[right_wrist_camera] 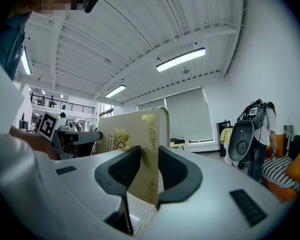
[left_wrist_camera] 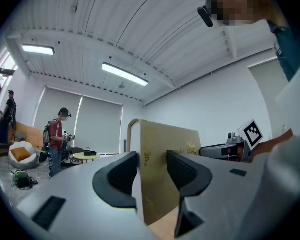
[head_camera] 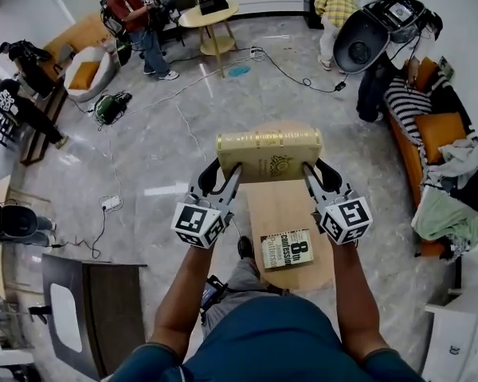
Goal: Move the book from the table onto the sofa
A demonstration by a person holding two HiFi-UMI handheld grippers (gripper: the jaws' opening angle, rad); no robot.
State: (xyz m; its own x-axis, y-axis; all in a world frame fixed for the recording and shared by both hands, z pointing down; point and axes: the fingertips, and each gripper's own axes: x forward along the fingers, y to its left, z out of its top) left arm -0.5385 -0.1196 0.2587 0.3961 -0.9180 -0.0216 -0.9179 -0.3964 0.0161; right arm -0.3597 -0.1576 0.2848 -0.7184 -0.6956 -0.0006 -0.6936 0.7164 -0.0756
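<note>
A thick gold book (head_camera: 269,153) hangs in the air above a small wooden table (head_camera: 280,209), spine up. My left gripper (head_camera: 223,175) is shut on its left end and my right gripper (head_camera: 312,172) on its right end. In the left gripper view the book's (left_wrist_camera: 165,154) cover stands upright between the dark pads of the left gripper (left_wrist_camera: 152,171). The right gripper view shows the book's (right_wrist_camera: 135,131) corner pinched in the right gripper (right_wrist_camera: 149,171). The orange sofa (head_camera: 418,153) runs along the right wall.
A second book (head_camera: 287,249) lies on the near end of the table. Clothes (head_camera: 454,209) and an orange cushion (head_camera: 440,132) lie on the sofa. A dark cabinet (head_camera: 95,309) stands at lower left. Cables cross the floor; several people and a round table (head_camera: 209,18) are far back.
</note>
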